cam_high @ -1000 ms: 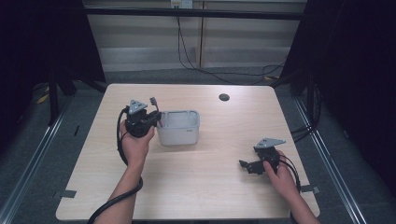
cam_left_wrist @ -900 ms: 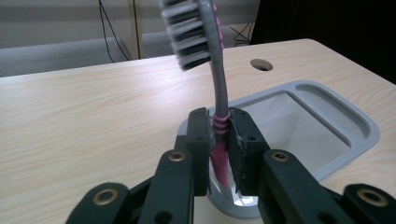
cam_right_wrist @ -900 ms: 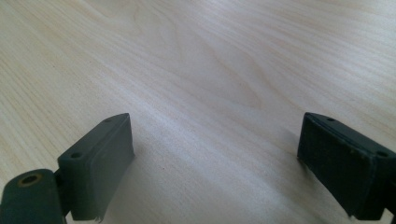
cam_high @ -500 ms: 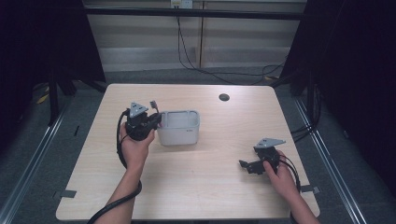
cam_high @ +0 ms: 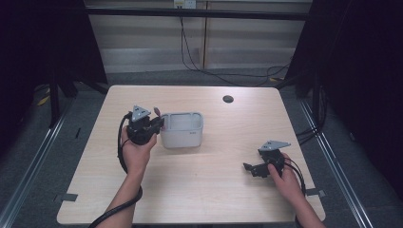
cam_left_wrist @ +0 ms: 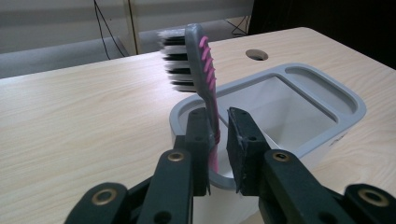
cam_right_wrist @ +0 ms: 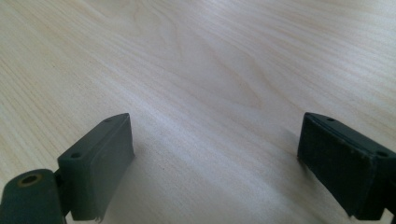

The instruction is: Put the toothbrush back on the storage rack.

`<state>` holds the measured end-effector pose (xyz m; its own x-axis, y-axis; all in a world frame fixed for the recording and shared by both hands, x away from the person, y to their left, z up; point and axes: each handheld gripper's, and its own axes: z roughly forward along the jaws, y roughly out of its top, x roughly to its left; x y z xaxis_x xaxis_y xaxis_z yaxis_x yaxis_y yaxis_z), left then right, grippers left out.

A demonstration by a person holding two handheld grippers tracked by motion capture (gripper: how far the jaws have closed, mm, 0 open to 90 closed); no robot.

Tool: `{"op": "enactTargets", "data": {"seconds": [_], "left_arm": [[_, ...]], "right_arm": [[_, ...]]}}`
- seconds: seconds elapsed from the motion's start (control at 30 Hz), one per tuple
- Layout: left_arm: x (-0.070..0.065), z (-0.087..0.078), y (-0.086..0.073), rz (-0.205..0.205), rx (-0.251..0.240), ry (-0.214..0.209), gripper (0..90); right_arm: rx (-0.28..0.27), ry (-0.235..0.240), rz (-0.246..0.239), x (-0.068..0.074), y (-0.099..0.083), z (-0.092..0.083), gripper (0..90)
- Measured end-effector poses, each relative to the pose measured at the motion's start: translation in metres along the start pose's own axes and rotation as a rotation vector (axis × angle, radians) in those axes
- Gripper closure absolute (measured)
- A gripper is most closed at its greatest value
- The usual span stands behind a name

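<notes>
No text, brand or number can be read. The grey plastic two-compartment holder [cam_high: 183,130], just beside the left hand-held gripper [cam_high: 159,124], bears a small dark mark, too tiny to read.

**Table layout: positions of items**

The holder [cam_high: 183,130] stands on the table [cam_high: 204,199], left of centre. The left gripper [cam_high: 154,124] sits just beside the holder's left wall, with the toothbrush [cam_left_wrist: 201,70] upright between its jaws, above the holder's near rim; its head is uppermost. Inside the holder [cam_left_wrist: 299,107], a large compartment lies nearest the left gripper and a narrow one at the far end. The cable hole [cam_high: 228,99] lies behind the holder, to its right. The right gripper [cam_high: 248,168] rests near the table's front right, well apart from the holder.
</notes>
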<state>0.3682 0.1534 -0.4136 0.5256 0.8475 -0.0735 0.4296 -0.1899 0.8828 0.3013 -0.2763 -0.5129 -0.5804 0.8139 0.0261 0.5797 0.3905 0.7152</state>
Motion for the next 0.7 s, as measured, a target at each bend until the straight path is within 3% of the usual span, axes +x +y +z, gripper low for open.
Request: {"op": "enactTargets", "data": {"seconds": [0.7], "left_arm": [[-0.0047,-0.0042,-0.0038,0.017,0.011,-0.018,79.4]], "right_arm": [[0.000,0.000,0.000,0.0000,0.0000,0.0000,9.9]]}}
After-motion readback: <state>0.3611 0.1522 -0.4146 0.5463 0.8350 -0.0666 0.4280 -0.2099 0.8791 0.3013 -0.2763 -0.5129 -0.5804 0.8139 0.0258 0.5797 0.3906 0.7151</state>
